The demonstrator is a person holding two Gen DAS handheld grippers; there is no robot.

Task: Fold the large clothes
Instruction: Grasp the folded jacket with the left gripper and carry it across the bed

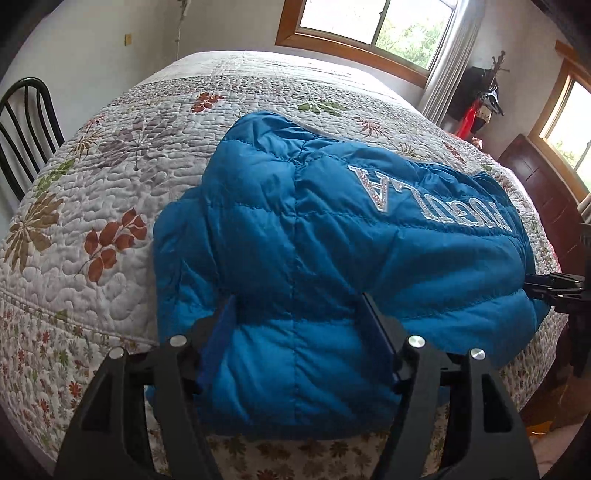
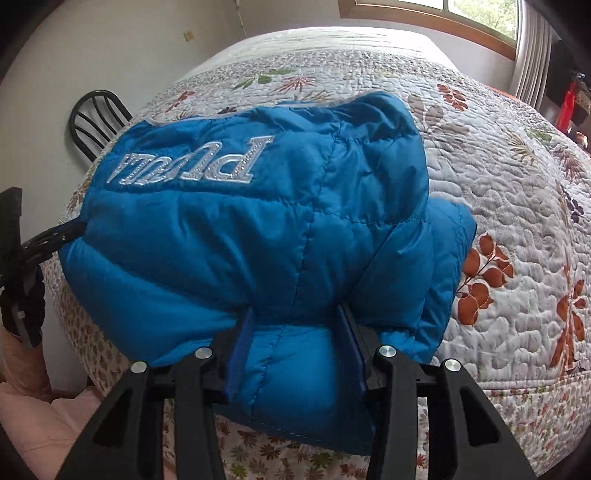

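Observation:
A blue quilted puffer jacket with silver lettering lies folded on the bed near its front edge; it also shows in the right wrist view. My left gripper is closed on the jacket's near left edge, with the padded fabric bulging between its fingers. My right gripper is closed on the near right edge in the same way. The right gripper's tips show at the right of the left wrist view, and the left gripper's at the left of the right wrist view.
The bed carries a white quilt with leaf prints, seen also in the right wrist view. A black metal chair stands at the bed's left. A dark wooden cabinet and windows are to the right and behind.

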